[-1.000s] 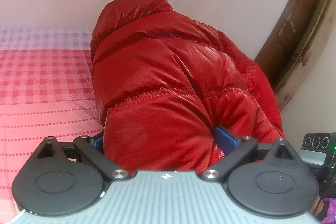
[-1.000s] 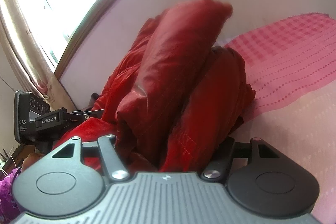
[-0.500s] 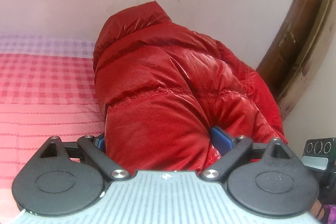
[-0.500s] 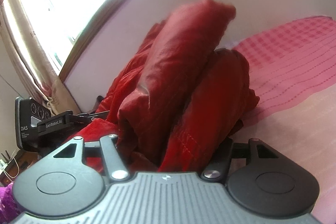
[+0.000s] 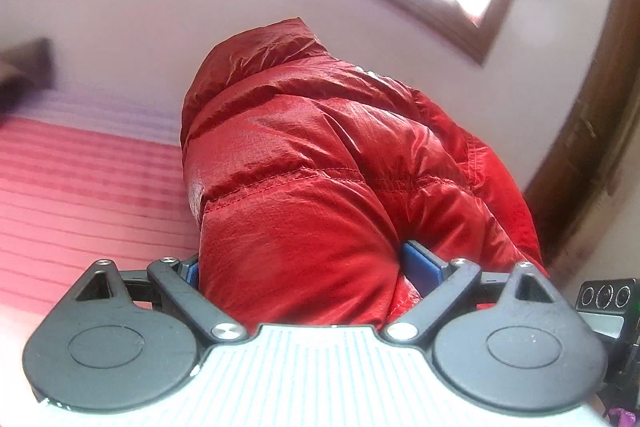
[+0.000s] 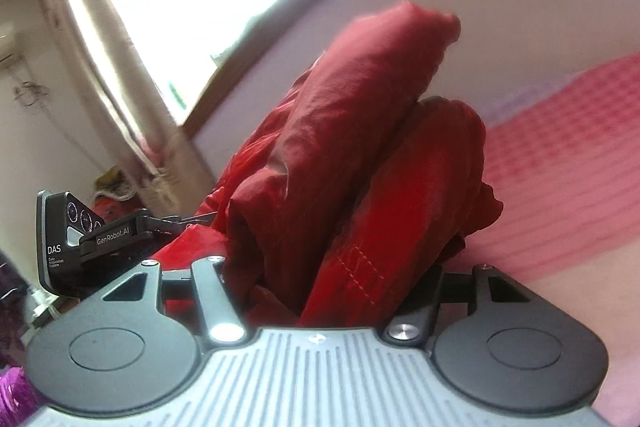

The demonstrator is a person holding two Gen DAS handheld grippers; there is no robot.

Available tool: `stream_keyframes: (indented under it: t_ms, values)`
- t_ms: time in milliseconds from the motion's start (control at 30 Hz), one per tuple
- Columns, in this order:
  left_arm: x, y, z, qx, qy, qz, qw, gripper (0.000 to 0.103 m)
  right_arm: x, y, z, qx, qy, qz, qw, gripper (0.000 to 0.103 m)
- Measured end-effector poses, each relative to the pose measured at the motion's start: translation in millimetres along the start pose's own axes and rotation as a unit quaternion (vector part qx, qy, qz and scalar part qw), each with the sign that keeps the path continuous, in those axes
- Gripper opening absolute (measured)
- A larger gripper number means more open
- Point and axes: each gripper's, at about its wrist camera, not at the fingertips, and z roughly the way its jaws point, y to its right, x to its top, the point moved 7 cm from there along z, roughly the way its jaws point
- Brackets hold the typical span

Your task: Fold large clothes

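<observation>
both tools, our left tool (image 5: 298, 269) and right tool (image 6: 328, 275), clench the red puffer jacket (image 5: 320, 163) above the pink bed (image 5: 80, 179).

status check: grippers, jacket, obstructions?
Left gripper shut on red jacket. Right gripper shut on it too. Jacket bunched over pink bedspread. No obstruction visible.

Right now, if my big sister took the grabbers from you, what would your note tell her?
Left gripper: shut on the red puffer jacket.
Right gripper: shut on the same jacket's bunched folds.
The jacket is held up over the pink checked bedsheet, near the wall, doubled over in thick rolls.
Done: both ends gathered and gripped.
Left: probably lay it down on the sheet, flatten it and finish the fold.
</observation>
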Motion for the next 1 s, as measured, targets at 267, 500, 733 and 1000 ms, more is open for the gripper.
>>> stream_keyframes:
  t_ms: [267, 500, 733, 1000]
  values:
    - [11.6, -33.1, -48.4, 0.076, 0.035, -0.029, 0.9961, 0.091, -18.9, -77.2, 69.3, 0.072, -0.03, -0.014, 0.997, 0.061]
    - [11.0, -60.9, -51.4, 0.124, 0.053, -0.058, 0.9891, 0.091, -40.8, -120.2, 131.0, 0.109, -0.055, -0.015, 0.992, 0.061]
    - [-5.8, -122.5, -57.5, 0.167, 0.044, -0.087, 0.981, 0.091, -76.3, -140.4, 183.1, 0.109, -0.093, -0.008, 0.99, 0.061]
    - [-26.1, -138.8, -72.2, 0.216, 0.056, -0.053, 0.9732, 0.103, -106.0, -139.5, 202.4, 0.079, -0.12, -0.029, 0.989, 0.071]
